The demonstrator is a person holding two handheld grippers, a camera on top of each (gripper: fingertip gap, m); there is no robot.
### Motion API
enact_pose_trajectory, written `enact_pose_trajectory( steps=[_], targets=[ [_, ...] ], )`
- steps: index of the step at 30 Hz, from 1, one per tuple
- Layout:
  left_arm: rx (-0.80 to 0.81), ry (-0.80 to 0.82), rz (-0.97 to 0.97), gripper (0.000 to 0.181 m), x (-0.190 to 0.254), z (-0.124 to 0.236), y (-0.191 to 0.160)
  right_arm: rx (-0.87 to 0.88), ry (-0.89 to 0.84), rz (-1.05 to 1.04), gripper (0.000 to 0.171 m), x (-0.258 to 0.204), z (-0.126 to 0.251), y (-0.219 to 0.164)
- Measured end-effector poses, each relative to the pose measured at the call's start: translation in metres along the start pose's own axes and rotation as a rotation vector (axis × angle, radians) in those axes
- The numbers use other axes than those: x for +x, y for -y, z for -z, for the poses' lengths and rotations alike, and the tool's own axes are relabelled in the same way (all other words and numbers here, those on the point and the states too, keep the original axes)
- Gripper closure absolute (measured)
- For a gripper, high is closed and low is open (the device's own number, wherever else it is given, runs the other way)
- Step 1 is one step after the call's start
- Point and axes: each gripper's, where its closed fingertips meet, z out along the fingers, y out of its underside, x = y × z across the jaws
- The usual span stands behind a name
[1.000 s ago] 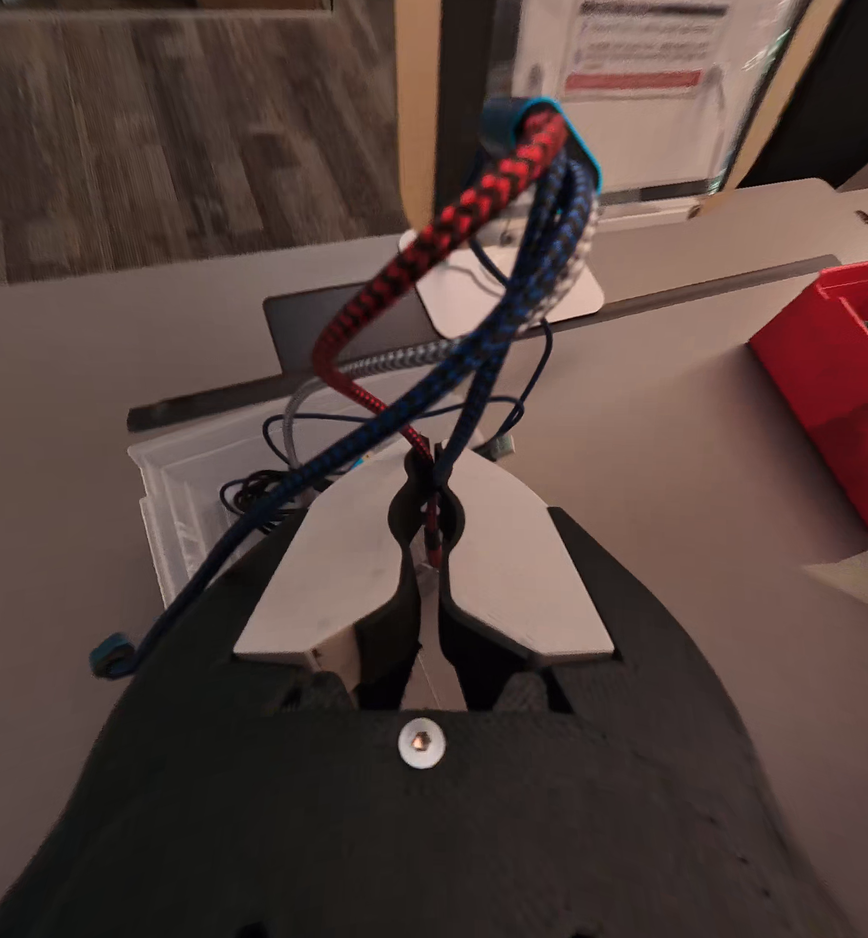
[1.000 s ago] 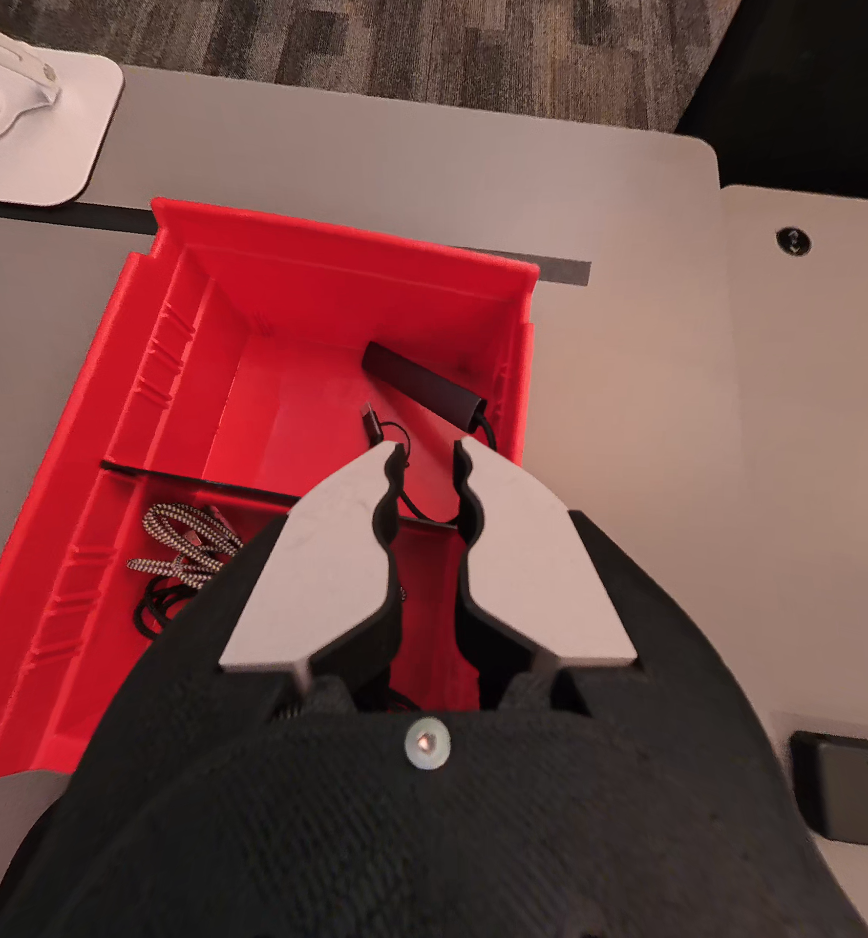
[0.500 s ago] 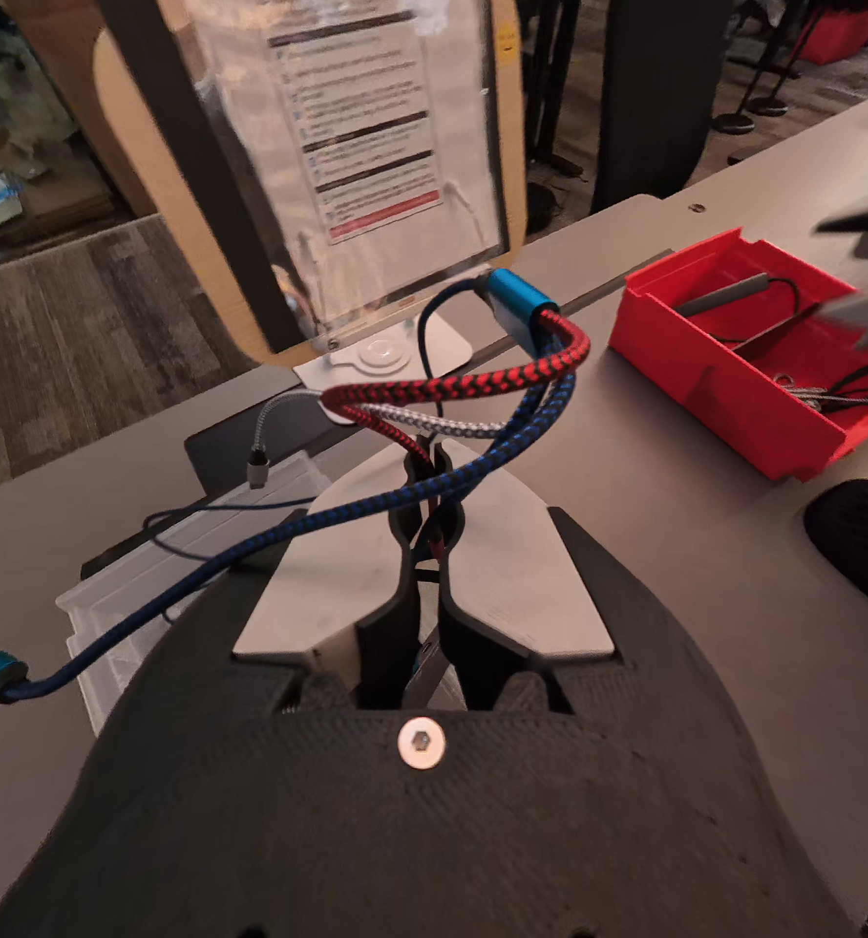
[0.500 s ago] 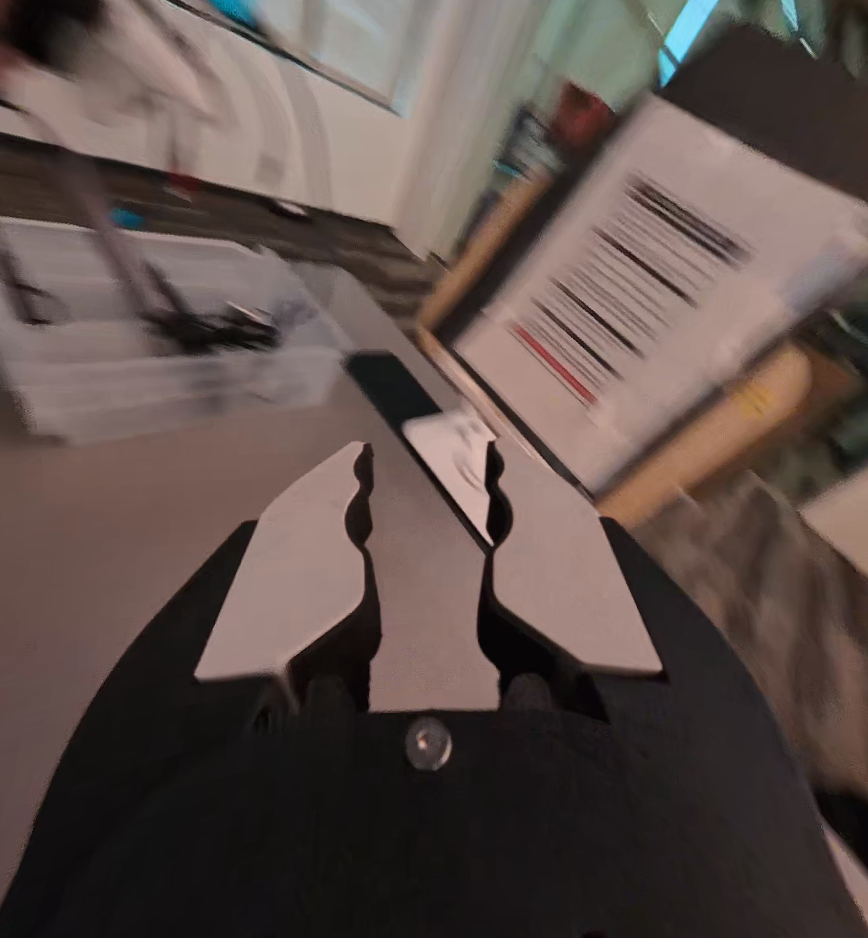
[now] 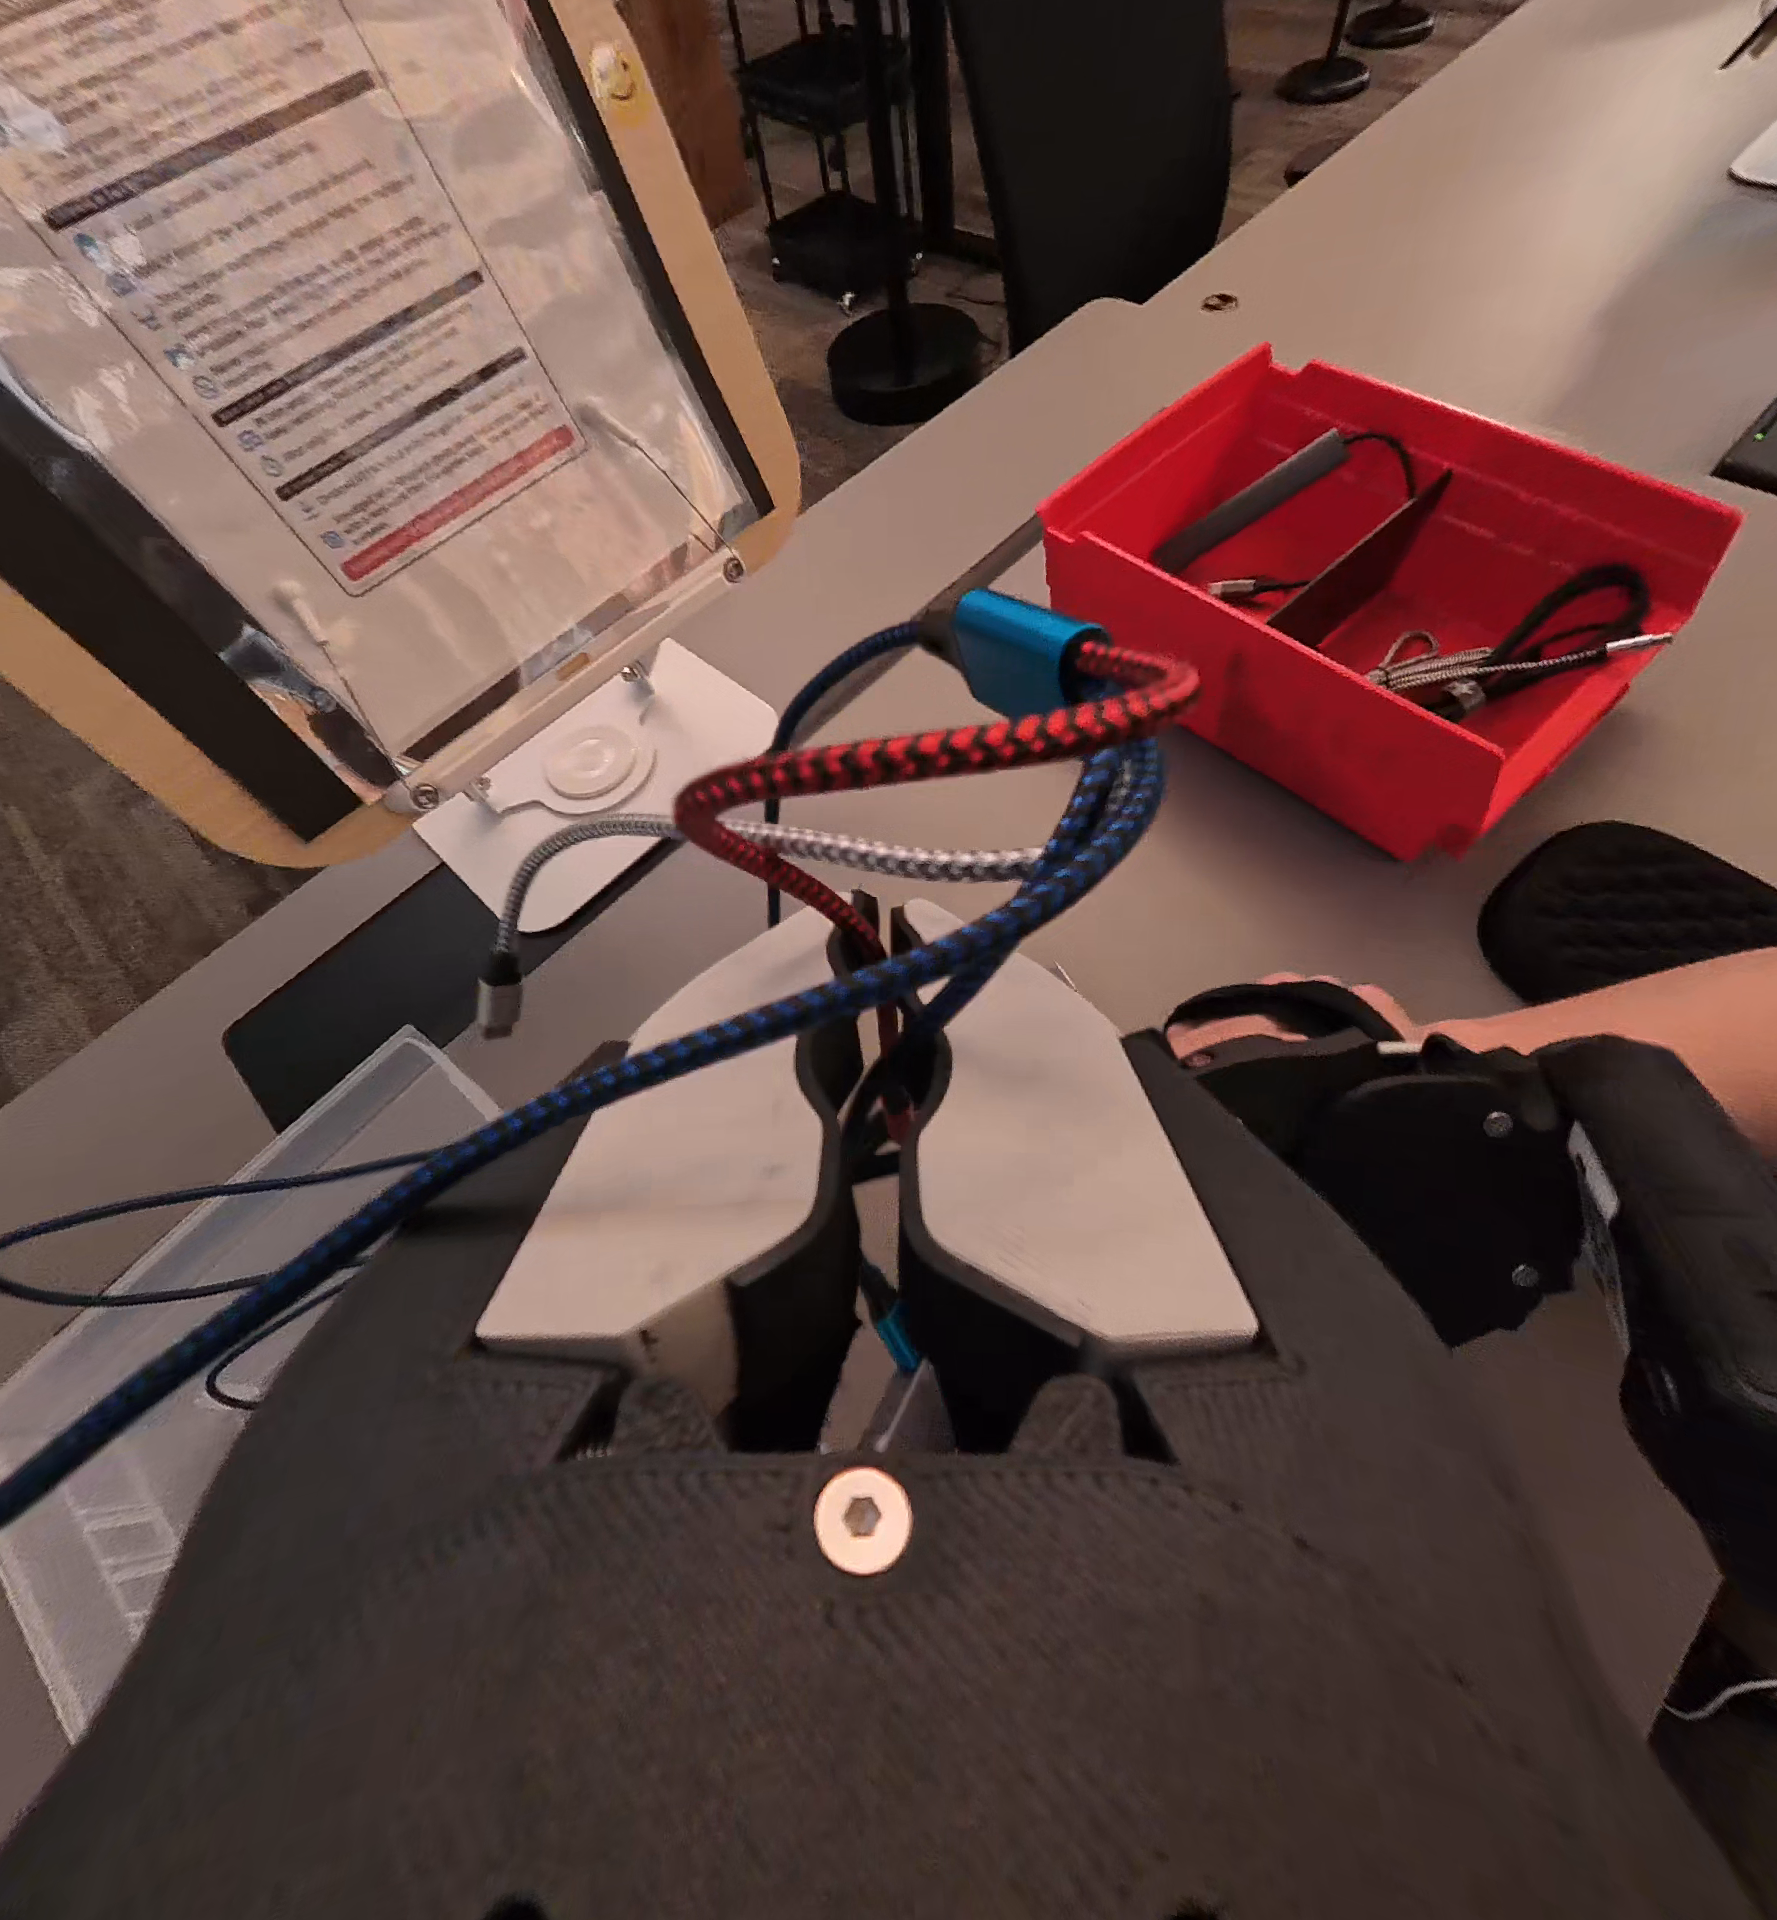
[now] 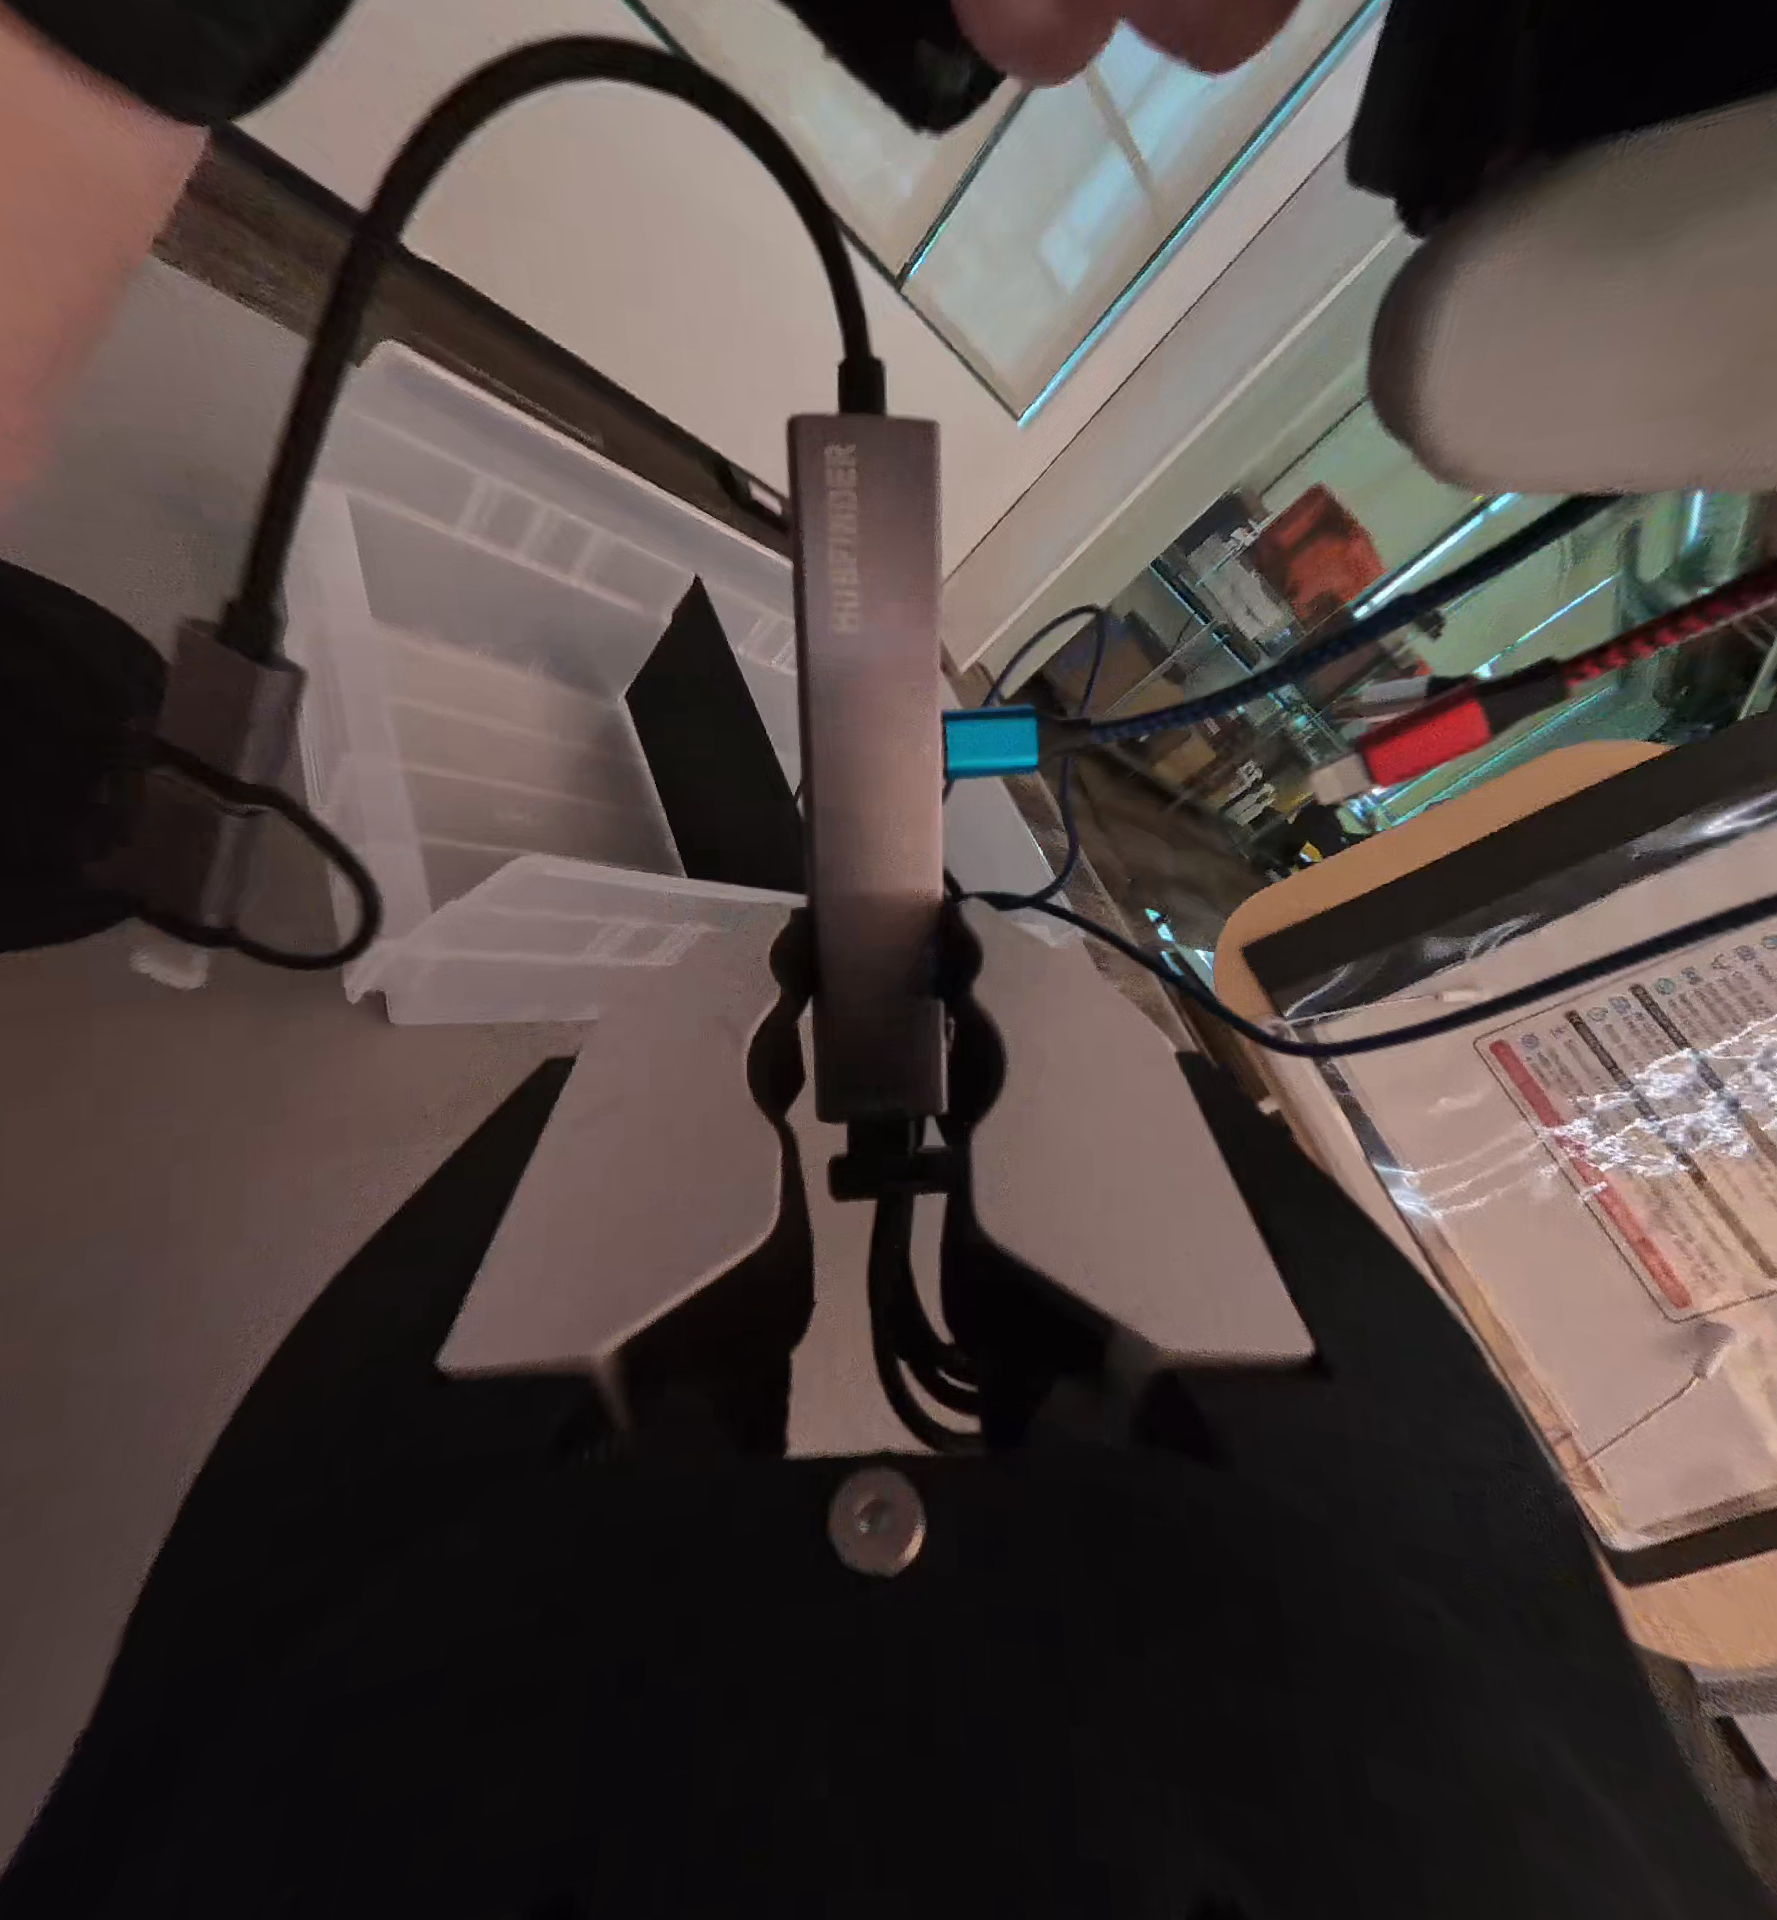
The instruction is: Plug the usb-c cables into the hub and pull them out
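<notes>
My left gripper (image 5: 873, 925) is shut on a bundle of braided cables: a red-black one (image 5: 925, 743), a blue one (image 5: 551, 1091) and a grey one (image 5: 863, 857) ending in a loose plug (image 5: 497, 987). They join at a blue metal sleeve (image 5: 1019, 649). My right gripper (image 6: 868, 925) is shut on a grey bar-shaped hub (image 6: 868, 727), held pointing upward. A blue plug (image 6: 988, 743) sits against the hub's right side and looks plugged in. A red plug (image 6: 1414, 743) hangs free to the right. The hub's own black lead (image 6: 593, 94) loops over to a grey plug (image 6: 240, 727).
A red bin (image 5: 1383, 769) on the grey table holds a dark bar (image 5: 1248, 504) and coiled cables. A clear plastic box (image 5: 188, 1351) lies at the left. A framed sign on a white stand (image 5: 344, 364) stands behind. A hand holds the other gripper (image 5: 1486, 1143) at the right. My hands' fingertips stand some 12 cm from each other.
My right gripper was open and empty over the red bin; now it is shut on the hub and swung toward the left gripper. My left gripper still holds the cables and has turned right.
</notes>
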Motion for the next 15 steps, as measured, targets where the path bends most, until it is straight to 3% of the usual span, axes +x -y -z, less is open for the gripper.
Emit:
enact_pose_trajectory(
  steps=[4,6,9,12,15],
  targets=[
    [0.02,0.012,-0.024,0.175,0.004,0.001,0.002,-0.028,-0.058,0.074,0.147,0.022,0.014,-0.003],
    [0.081,0.031,-0.001,0.155,0.002,0.009,0.009,-0.068,-0.118,0.153,0.147,0.039,0.024,-0.004],
    [0.219,-0.039,0.069,0.139,0.007,0.03,0.024,-0.104,-0.181,0.217,0.147,0.062,0.039,-0.006],
    [0.303,-0.08,0.145,0.13,0.002,0.05,0.029,-0.164,-0.234,0.37,0.147,0.079,0.054,-0.012],
    [0.284,-0.106,0.178,0.123,-0.007,0.057,0.02,-0.177,-0.267,0.434,0.147,0.09,0.065,-0.012]
  ],
)
